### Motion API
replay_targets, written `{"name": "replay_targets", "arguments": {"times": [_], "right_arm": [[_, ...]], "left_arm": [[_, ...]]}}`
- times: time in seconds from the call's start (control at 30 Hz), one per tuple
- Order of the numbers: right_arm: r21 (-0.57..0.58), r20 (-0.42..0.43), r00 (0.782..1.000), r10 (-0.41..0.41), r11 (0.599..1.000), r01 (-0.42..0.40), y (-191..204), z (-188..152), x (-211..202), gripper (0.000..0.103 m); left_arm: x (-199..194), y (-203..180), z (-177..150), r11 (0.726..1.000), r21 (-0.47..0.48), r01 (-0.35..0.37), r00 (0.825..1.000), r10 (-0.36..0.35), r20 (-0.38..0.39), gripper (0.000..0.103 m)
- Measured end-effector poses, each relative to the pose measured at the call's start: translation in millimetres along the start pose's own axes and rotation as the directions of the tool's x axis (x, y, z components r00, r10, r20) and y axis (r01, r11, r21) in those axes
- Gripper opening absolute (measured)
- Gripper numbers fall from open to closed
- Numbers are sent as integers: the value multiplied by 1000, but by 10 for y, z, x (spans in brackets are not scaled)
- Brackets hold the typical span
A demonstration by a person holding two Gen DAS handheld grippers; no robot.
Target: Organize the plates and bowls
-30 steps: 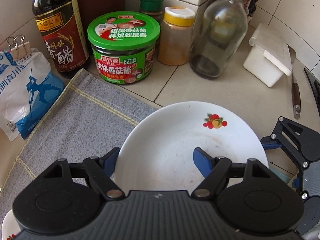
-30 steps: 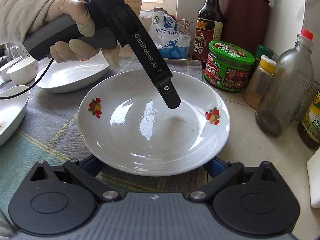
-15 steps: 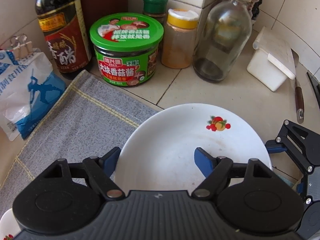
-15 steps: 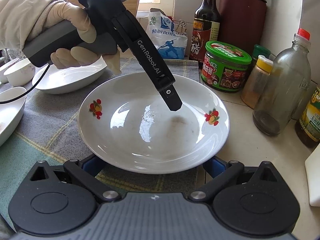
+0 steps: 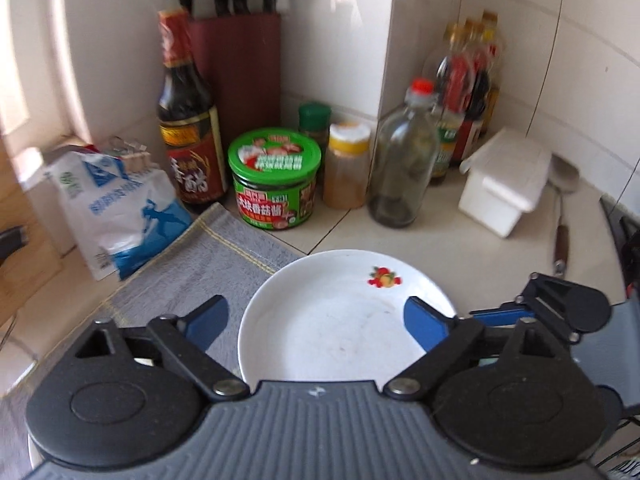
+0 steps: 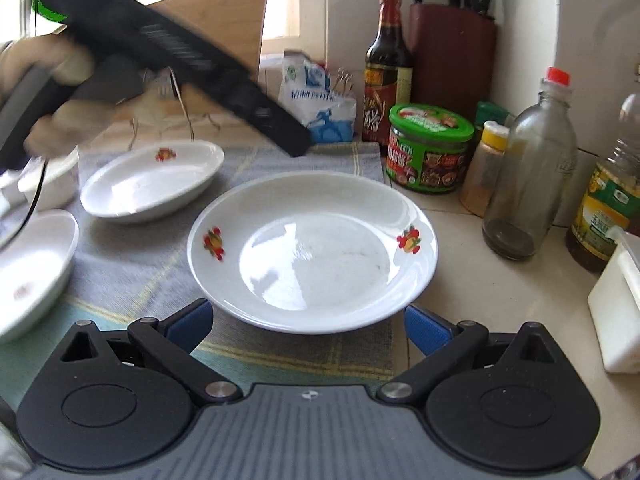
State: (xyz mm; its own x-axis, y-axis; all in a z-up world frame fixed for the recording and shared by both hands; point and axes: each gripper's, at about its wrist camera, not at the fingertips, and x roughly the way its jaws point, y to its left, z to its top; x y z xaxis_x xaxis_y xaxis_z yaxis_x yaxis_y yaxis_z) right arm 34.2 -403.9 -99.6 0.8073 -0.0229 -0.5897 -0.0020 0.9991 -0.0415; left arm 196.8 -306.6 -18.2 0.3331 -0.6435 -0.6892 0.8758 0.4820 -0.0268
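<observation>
On the far left, your left hand (image 6: 52,80) is just a blur, and a white dish (image 6: 28,272) under it is cut off by the picture's edge. Next comes an oval dish (image 6: 152,180) on the grey cloth (image 6: 132,256). Your left gripper (image 5: 316,326) has just been opening; its jaws stand wide and hold nothing. The round plate (image 6: 312,252) with fruit pictures sits half on the cloth, half on the counter (image 6: 480,280). Your right gripper (image 6: 308,326) is spread wide, one blue tip on each side of the plate's near rim, not touching. Its rim hides part of each tip.
</observation>
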Motion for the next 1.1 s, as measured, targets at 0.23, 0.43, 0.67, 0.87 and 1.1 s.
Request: {"name": "replay_targets", "arguments": {"times": [0.23,0.43,0.67,0.87,1.1], "right_arm": [[1,61,998,-8,1000,8,210,36,-218,103],[-2,62,998,24,1000,-24,340,53,-197,103],[0,57,998,38,999,-38,553,148,-105,103],[58,2,1000,8,998,-8,788,146,2,103],[75,-58,998,2,997,2,1137,154,44,103]], "left_arm": [[-601,-230,-413,988,-114,-99,989,111,99,98],[-937,-244,-771,929,-270,-251,952,288,103,100],[-1327,-185,-1228,878,-346,-332,921,381,85,101],[-1589,-128,-1590,861,-358,-362,910,410,66,101],[-1800,-30,-1964,864,-323,-385,911,412,17,101]]}}
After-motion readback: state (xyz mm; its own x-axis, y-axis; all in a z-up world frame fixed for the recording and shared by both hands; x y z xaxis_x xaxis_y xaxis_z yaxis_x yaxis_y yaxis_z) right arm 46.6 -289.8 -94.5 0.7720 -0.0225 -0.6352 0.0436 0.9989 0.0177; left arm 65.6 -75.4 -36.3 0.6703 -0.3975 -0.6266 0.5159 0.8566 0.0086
